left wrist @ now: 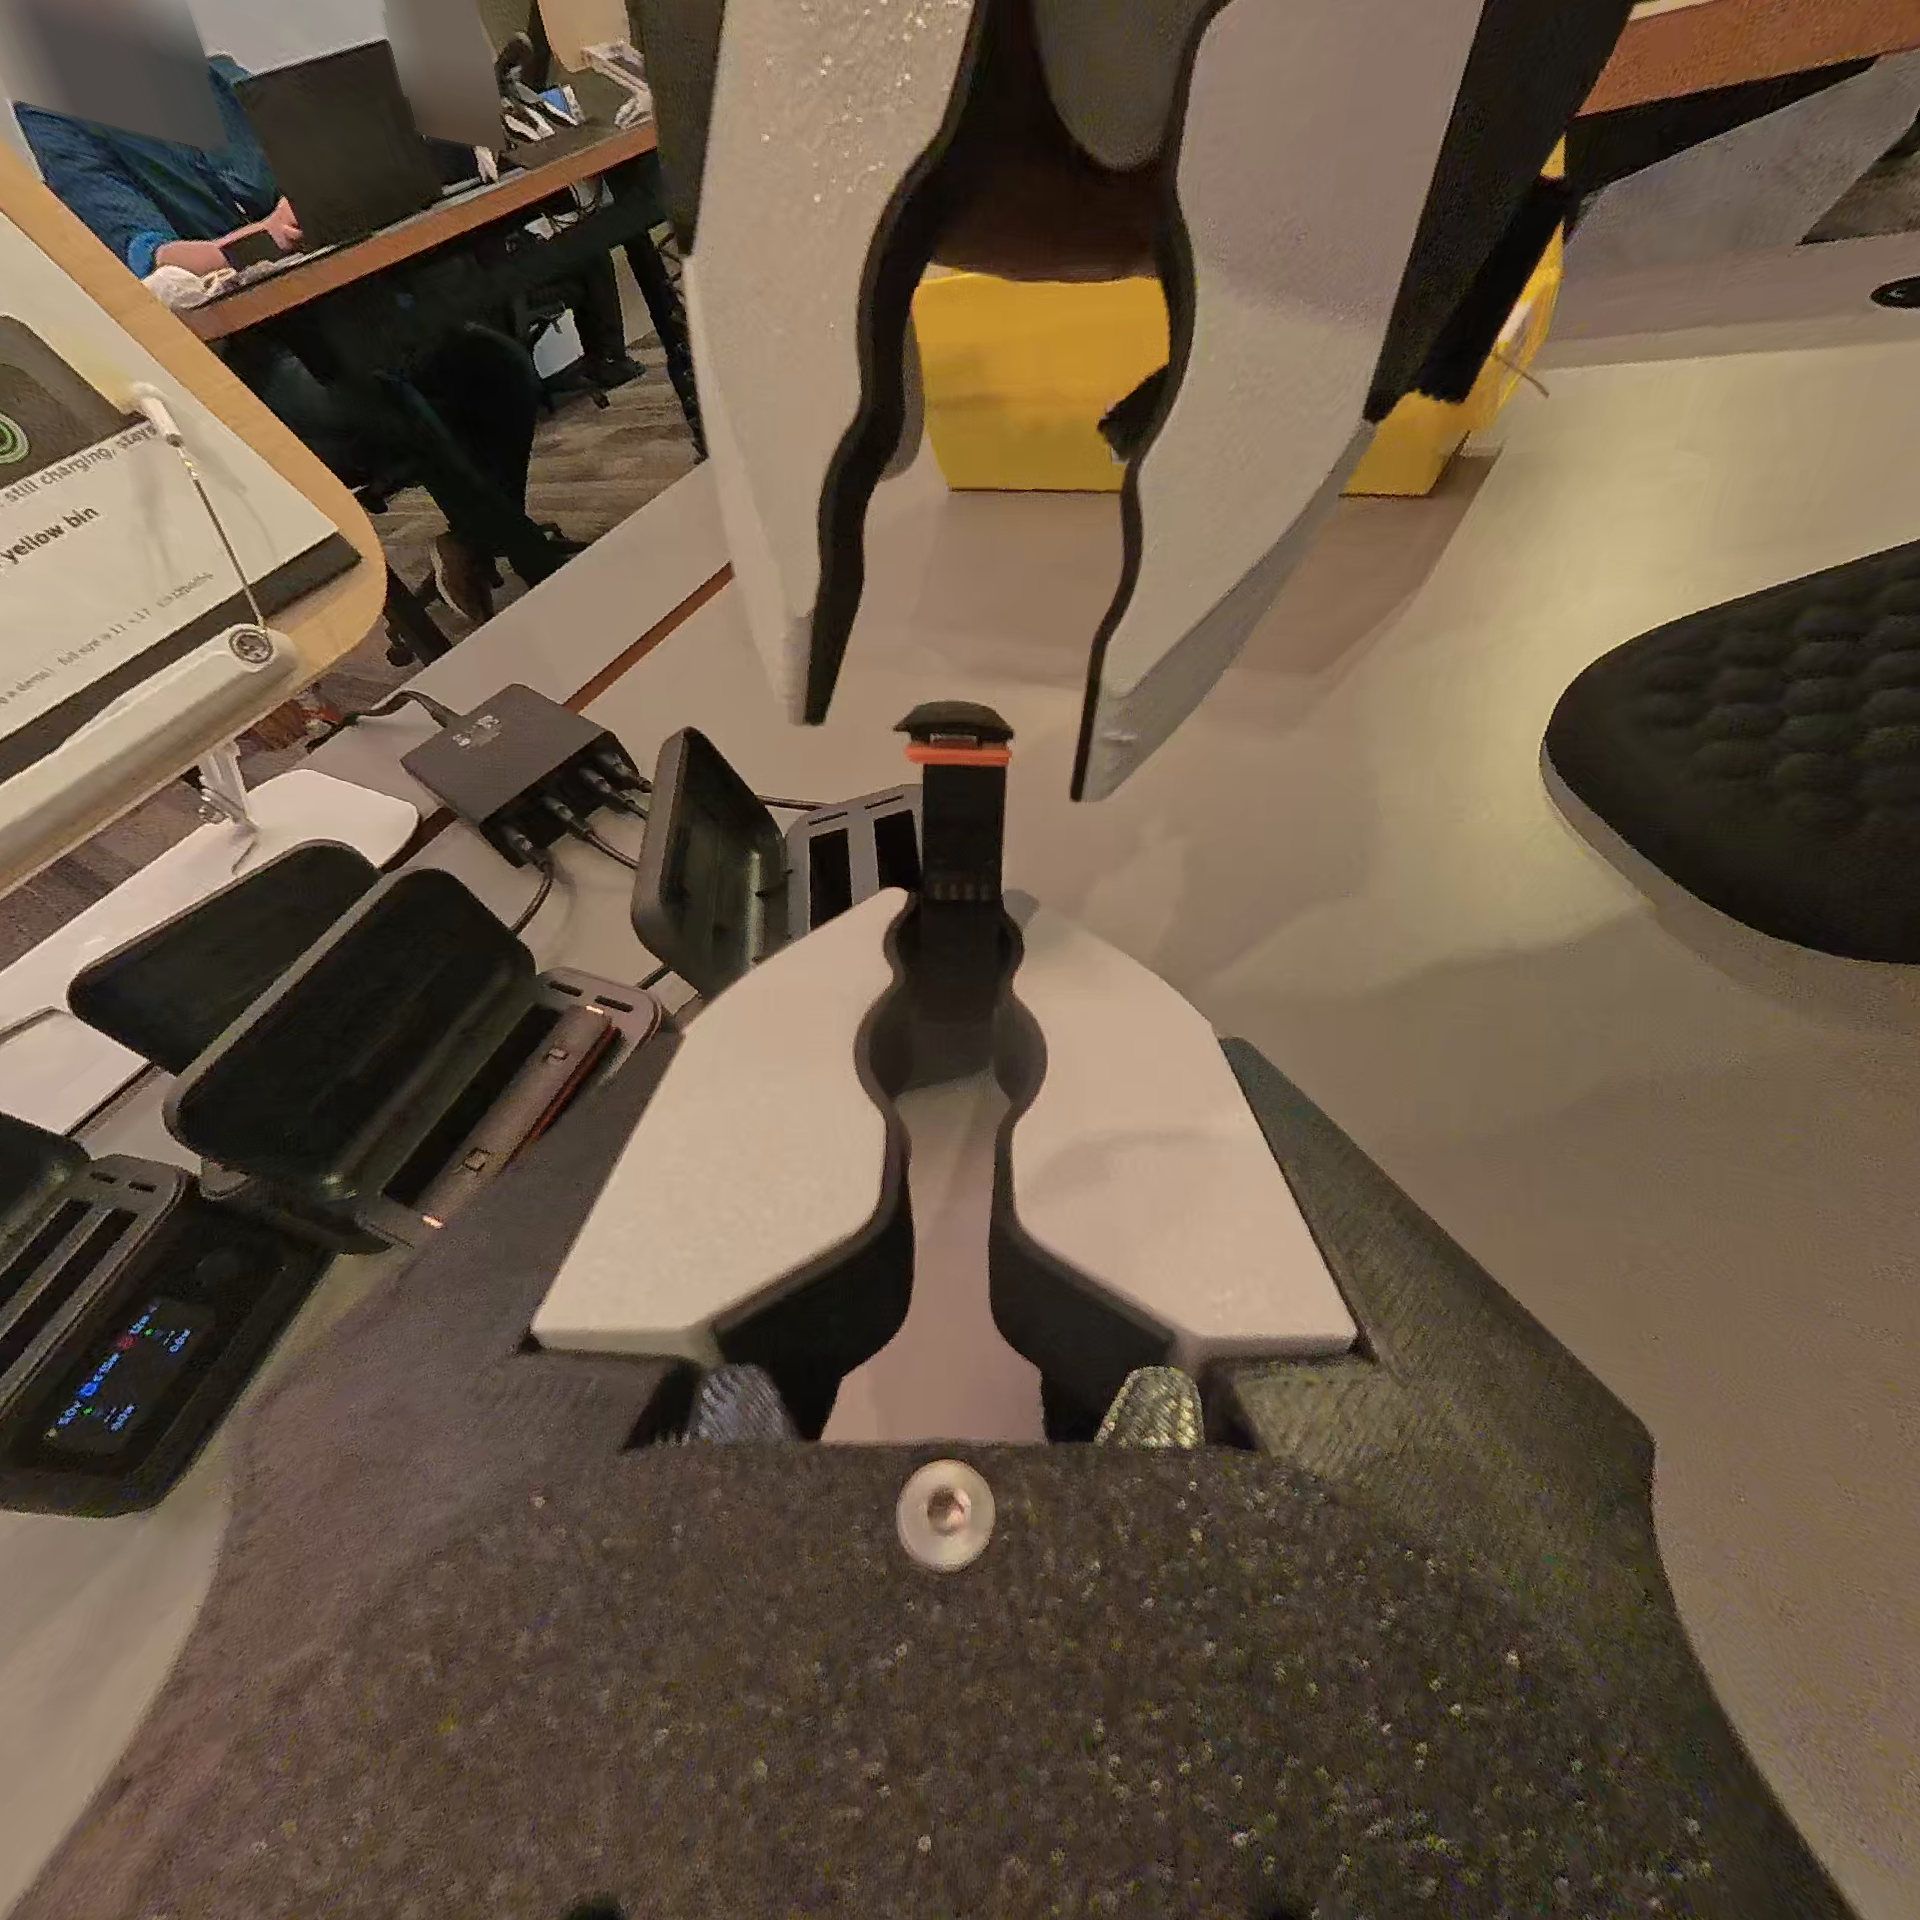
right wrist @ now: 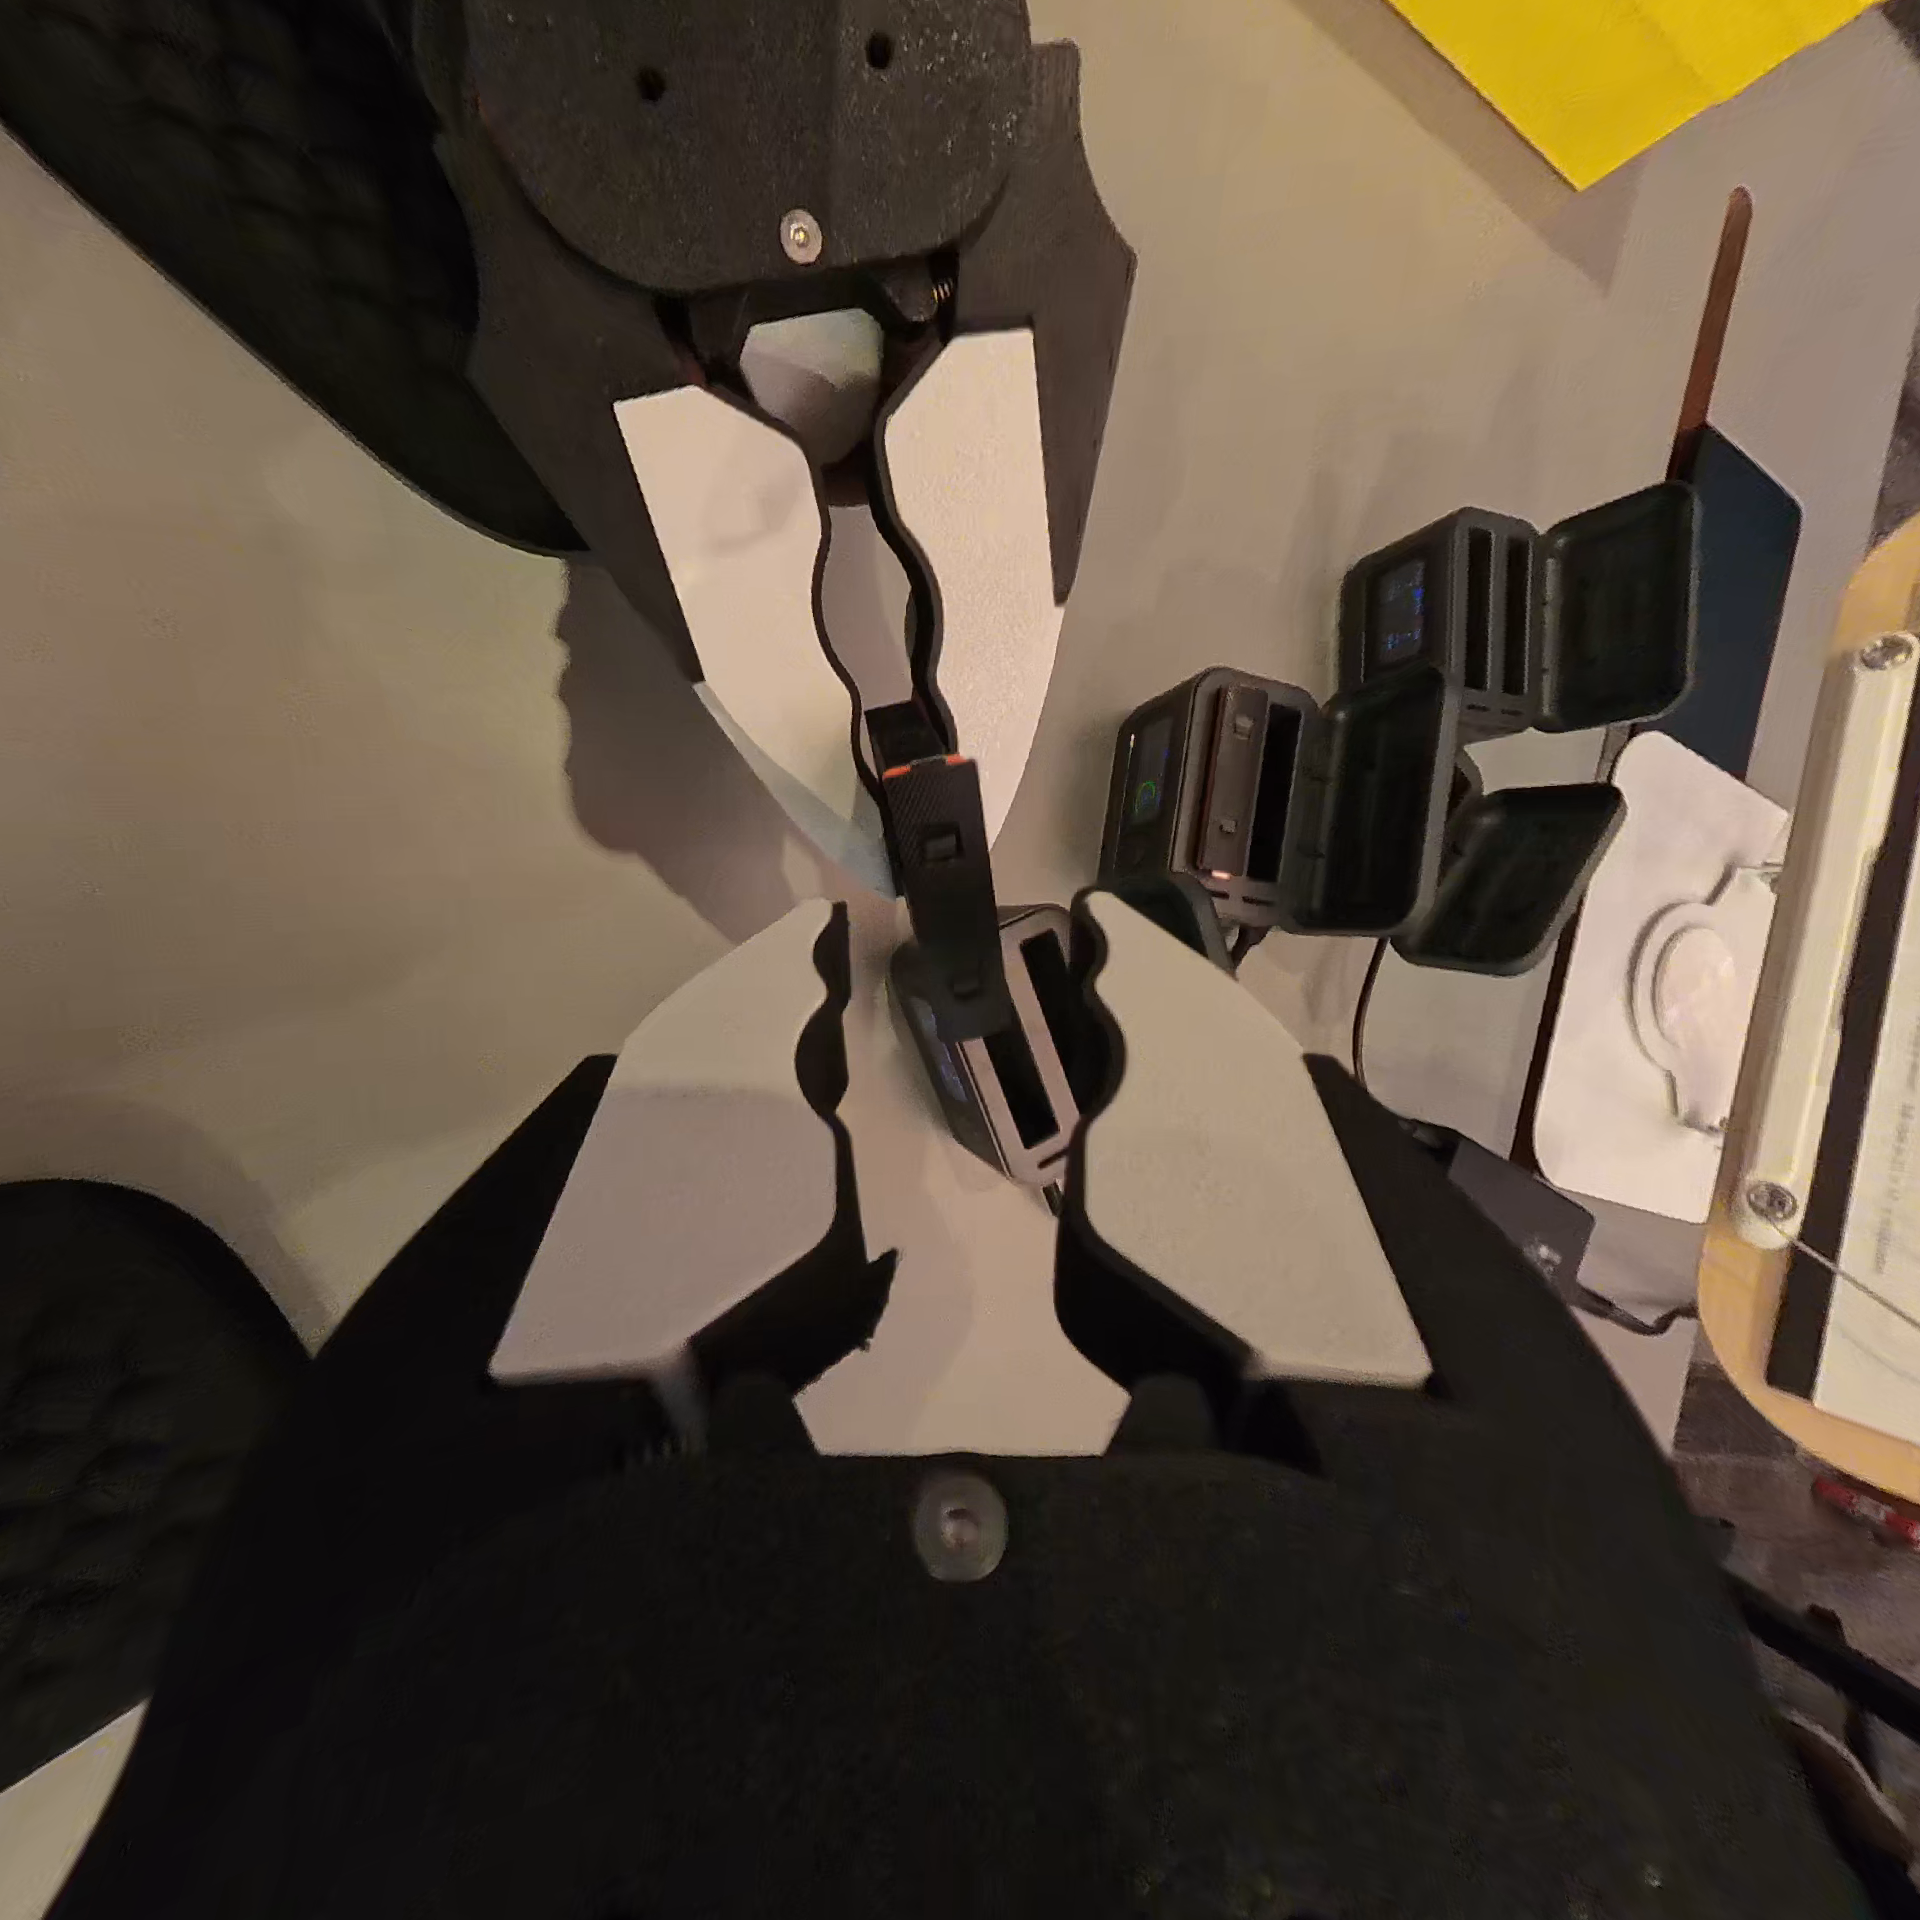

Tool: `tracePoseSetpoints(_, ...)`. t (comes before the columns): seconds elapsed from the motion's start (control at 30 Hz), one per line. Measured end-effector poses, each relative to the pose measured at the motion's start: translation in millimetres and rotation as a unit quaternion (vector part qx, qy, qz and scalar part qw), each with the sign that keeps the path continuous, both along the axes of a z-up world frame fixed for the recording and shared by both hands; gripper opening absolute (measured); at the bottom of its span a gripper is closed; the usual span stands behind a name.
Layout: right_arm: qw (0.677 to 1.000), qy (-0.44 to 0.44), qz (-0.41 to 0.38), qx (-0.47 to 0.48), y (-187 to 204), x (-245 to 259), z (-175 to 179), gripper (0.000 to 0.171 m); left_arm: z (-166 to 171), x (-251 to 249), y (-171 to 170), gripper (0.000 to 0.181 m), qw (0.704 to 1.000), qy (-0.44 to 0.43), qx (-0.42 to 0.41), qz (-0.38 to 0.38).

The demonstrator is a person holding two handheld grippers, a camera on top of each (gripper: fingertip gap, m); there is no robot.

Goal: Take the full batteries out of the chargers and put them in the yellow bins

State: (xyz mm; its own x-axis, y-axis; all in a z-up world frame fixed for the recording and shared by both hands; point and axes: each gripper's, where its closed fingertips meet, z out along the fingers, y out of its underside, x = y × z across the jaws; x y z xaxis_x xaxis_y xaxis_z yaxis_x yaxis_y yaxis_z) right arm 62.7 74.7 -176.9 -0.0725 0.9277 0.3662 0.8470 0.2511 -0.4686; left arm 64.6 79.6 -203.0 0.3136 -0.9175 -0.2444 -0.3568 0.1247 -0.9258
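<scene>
The battery (left wrist: 961, 831) is pinched at its lower end between the left gripper (left wrist: 951, 940) tips, sticking straight out past them, orange band at the far end. The right gripper (right wrist: 961, 997) sits spread wide, jaws either side of that far end, not touching. Charger (right wrist: 1023, 1060) directly below, yellow bin (left wrist: 1039, 384) behind.

Printed sheet (left wrist: 156, 540) on a wood-backed stand, left edge: several lines of black print, plus a green ring graphic on a dark panel. Same sheet (right wrist: 1870, 1195) shows only tiny, unreadable print.

Black power hub (left wrist: 509, 743): small pale mark on top, illegible.

Near charger screen (left wrist: 125, 1382): blue, red and green figures, too small to read.

Middle charger screen (right wrist: 1143, 800): green ring. Far charger screen (right wrist: 1397, 613): blue figures, blurred.
</scene>
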Motion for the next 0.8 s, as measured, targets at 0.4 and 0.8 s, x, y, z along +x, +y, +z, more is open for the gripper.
tracePoseSetpoints(0.4, 1.000, -0.017, 0.023, 0.014, 0.9, -3.3, -6.0, 0.015, -2.9, 0.2, 0.7, 0.011, 1.000, 0.002, -0.007, -0.001)
tracePoseSetpoints(0.8, 0.993, -0.085, -0.050, 0.063, 27.5, 77.2, 46.5, 0.014, -1.2, -2.2, 9.6, 0.037, 0.999, -0.018, -0.019, 0.021)
